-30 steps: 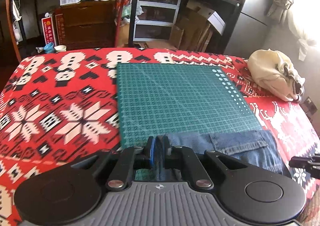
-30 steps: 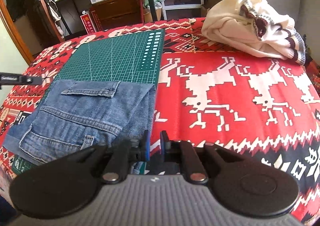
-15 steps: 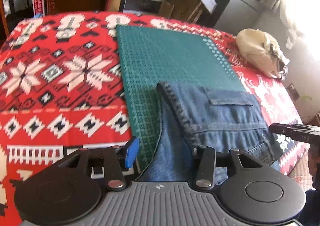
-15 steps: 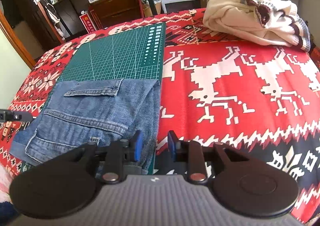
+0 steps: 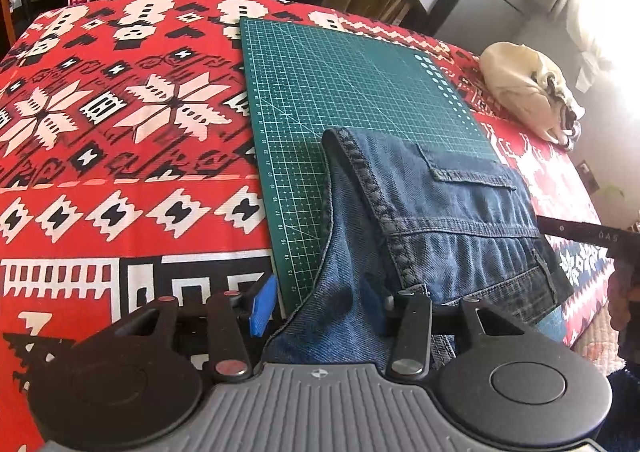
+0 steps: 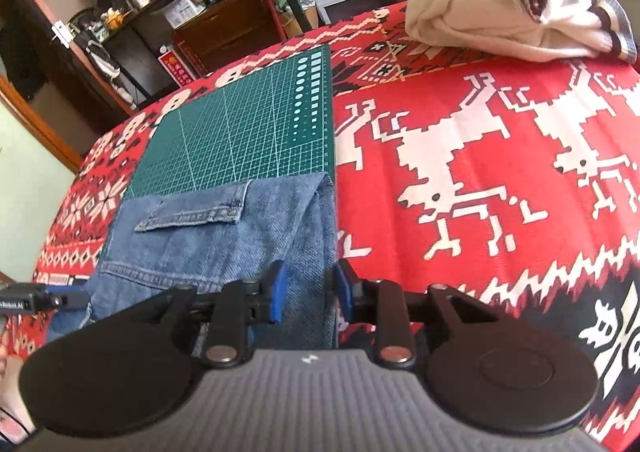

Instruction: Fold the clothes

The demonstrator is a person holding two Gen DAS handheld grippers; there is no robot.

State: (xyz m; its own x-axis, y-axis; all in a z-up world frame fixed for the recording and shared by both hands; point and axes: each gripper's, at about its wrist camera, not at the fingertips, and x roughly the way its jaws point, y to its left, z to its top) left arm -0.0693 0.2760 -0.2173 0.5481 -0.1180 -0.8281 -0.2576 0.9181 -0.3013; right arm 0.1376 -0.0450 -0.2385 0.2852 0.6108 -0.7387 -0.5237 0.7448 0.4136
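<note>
Since a second ago both my jaws have spread and let go. Left gripper (image 5: 320,310) and right gripper (image 6: 308,290) gape around the folded blue denim jeans (image 6: 224,236), now resting on the green gridded cutting mat (image 5: 352,92) over the red patterned table (image 6: 480,172), probably so the fold settles flat.

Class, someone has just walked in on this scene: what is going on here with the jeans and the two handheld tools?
A person is folding a pair of blue jeans on a green cutting mat laid over a red patterned cloth. Both tools are open: the left tool and the right tool each straddle the jeans' near edge without gripping. A cream sweater lies bundled to the far right.
</note>
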